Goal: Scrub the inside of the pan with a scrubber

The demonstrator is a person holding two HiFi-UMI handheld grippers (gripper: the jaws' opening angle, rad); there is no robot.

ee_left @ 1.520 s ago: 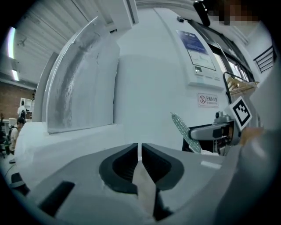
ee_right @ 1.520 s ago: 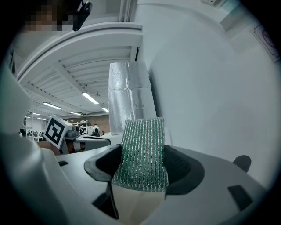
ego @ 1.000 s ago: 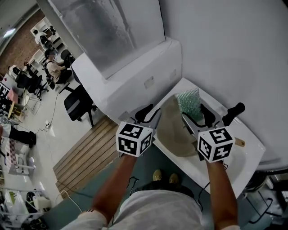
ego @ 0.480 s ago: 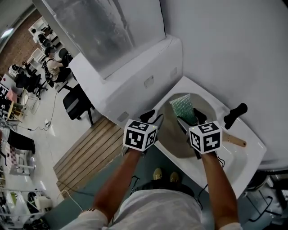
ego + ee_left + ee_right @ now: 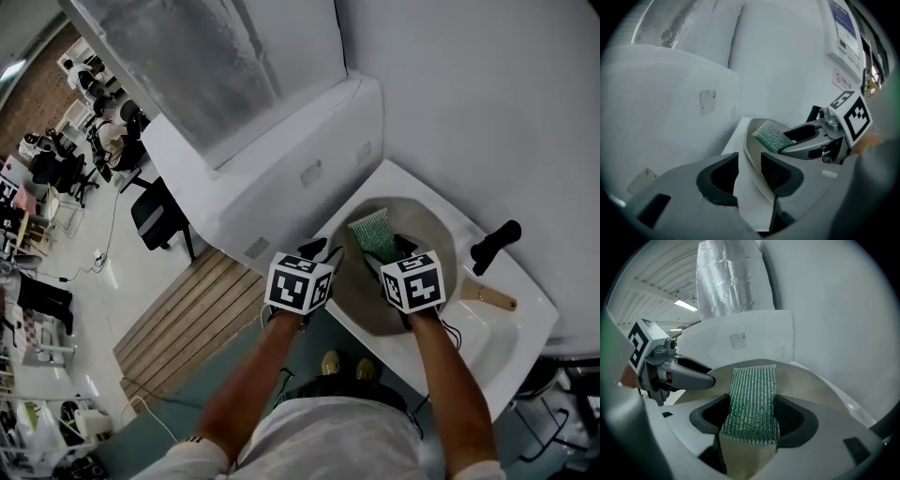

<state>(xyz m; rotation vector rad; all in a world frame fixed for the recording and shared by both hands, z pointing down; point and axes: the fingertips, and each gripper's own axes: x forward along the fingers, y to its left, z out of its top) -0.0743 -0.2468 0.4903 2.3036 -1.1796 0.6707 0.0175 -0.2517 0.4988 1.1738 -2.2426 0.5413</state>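
Observation:
A beige pan (image 5: 433, 246) lies in the white sink (image 5: 511, 342), its wooden handle (image 5: 494, 299) pointing right. My right gripper (image 5: 386, 247) is shut on a green mesh scrubber (image 5: 372, 230), which hangs just over the pan's inside; it fills the jaws (image 5: 752, 420) in the right gripper view, where the scrubber (image 5: 753, 399) stands over the pan (image 5: 808, 385). My left gripper (image 5: 325, 253) is at the pan's left rim. Its jaws (image 5: 750, 171) have just been opening and now straddle the pan's rim (image 5: 751, 149) with a gap on the left side.
A black faucet lever (image 5: 495, 242) stands at the back of the sink. A white ledge (image 5: 281, 159) and wall run along the sink's left and rear. Wooden floor slats (image 5: 178, 319) lie below left. People sit at desks (image 5: 94, 131) far off.
Both grippers have sunk toward the sink. The right one carried the scrubber down and left into the pan. The left one has come onto the pan's left rim.

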